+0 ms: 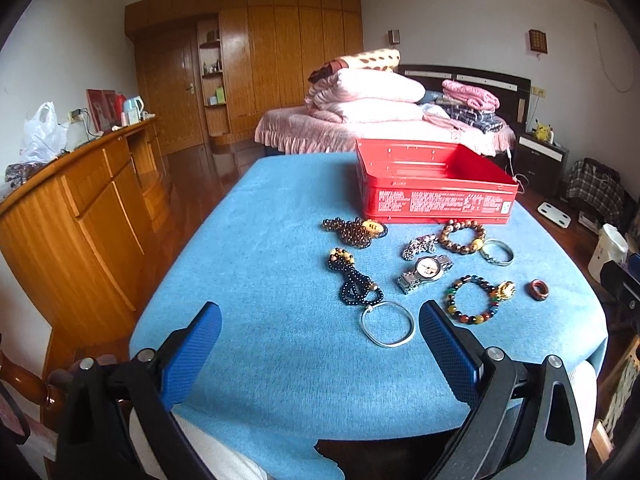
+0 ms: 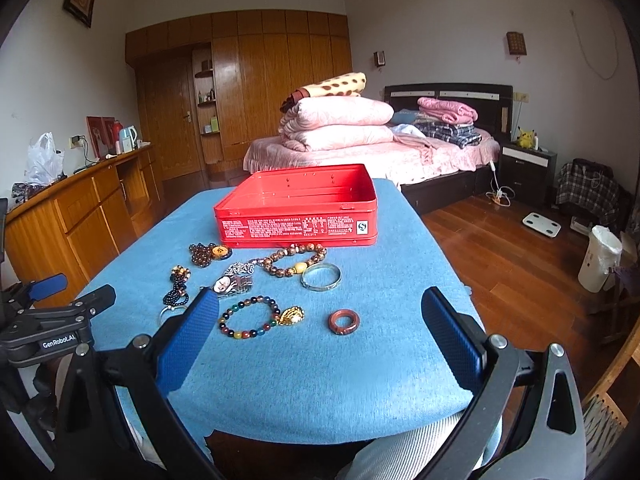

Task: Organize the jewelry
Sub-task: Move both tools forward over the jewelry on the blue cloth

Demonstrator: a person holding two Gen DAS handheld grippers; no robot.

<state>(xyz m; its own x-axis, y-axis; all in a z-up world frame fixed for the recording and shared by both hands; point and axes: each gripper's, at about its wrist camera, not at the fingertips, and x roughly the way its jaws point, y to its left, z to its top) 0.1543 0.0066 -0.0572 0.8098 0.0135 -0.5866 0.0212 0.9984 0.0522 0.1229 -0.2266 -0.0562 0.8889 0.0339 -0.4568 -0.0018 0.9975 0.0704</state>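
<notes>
An open red tin (image 1: 436, 200) (image 2: 296, 224) stands at the back of the blue-covered table (image 1: 260, 260). In front of it lie several pieces. They include a plain silver bangle (image 1: 363, 326), a black bead necklace (image 1: 356, 284), a watch (image 1: 426, 270), a multicolour bead bracelet (image 2: 224, 322) with a gold charm, and a red-brown ring (image 2: 334, 322). My left gripper (image 1: 319, 308) is open above the near edge, its right finger beside the plain bangle. My right gripper (image 2: 320, 294) is open, with the bead bracelet and the ring lying ahead between its fingers. Both hold nothing.
A brown bead bracelet (image 2: 280, 268), a patterned silver bangle (image 2: 320, 286) and a brown bead necklace (image 1: 354, 232) lie near the tin. A wooden sideboard (image 1: 80, 208) runs along the left. A bed (image 2: 360, 152) is behind the table. A white bin (image 2: 600, 256) stands on the floor at the right.
</notes>
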